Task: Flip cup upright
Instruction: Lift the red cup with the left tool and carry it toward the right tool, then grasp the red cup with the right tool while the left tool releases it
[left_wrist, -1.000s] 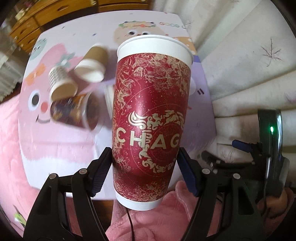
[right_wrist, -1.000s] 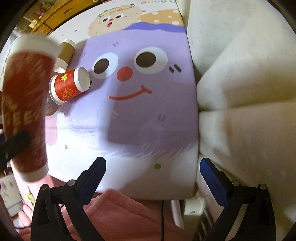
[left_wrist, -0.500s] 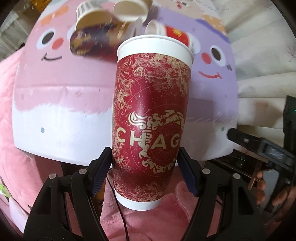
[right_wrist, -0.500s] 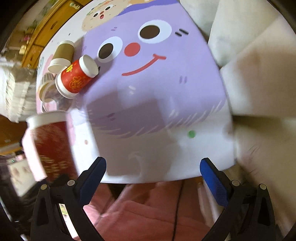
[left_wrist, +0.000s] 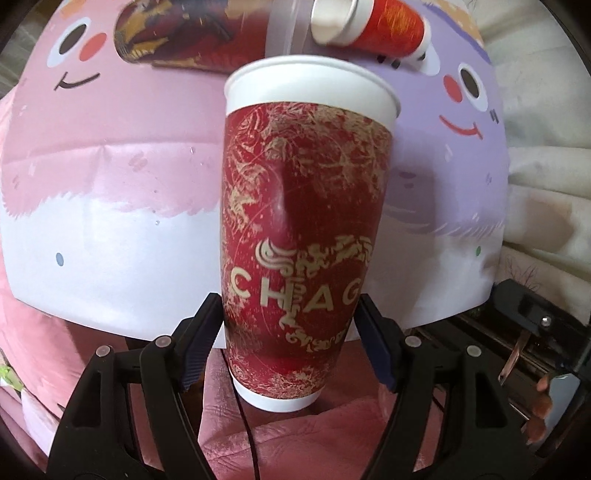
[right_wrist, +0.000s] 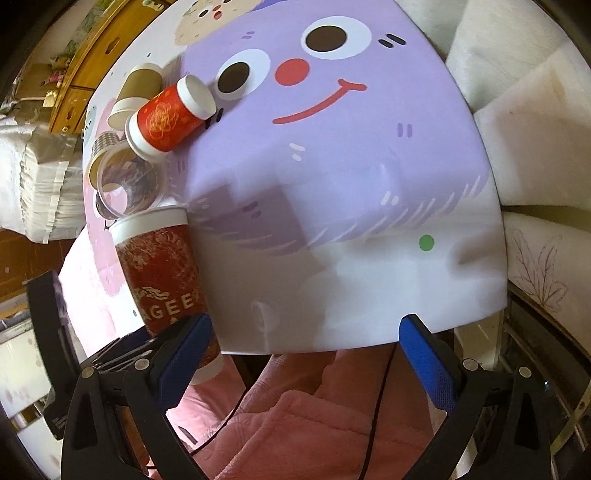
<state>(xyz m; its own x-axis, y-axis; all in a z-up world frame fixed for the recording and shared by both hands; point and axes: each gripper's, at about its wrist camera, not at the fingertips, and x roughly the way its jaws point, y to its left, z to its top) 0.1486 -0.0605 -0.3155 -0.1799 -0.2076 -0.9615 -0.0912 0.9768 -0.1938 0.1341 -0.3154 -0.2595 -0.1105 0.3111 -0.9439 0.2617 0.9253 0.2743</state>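
Observation:
My left gripper (left_wrist: 288, 334) is shut on a tall red paper cup (left_wrist: 303, 221) with gold print and a white rim. The cup is held mouth up, in the air, near the table's front edge. It also shows in the right wrist view (right_wrist: 162, 273) at the left, with the left gripper's body below it. My right gripper (right_wrist: 306, 343) is open and empty, over the front edge of the table's purple half.
The table (right_wrist: 351, 184) bears a pink and purple cartoon mat. Several cups lie on their sides at its far left: a small red one (right_wrist: 166, 118), a brown one (right_wrist: 138, 92), a clear one (right_wrist: 129, 184). White cushions (right_wrist: 535, 129) stand to the right. A pink sleeve (right_wrist: 314, 424) is below.
My left gripper has carried the red cup back and to the right, toward the table's front edge. My right gripper has pulled back and tilted; it stays open.

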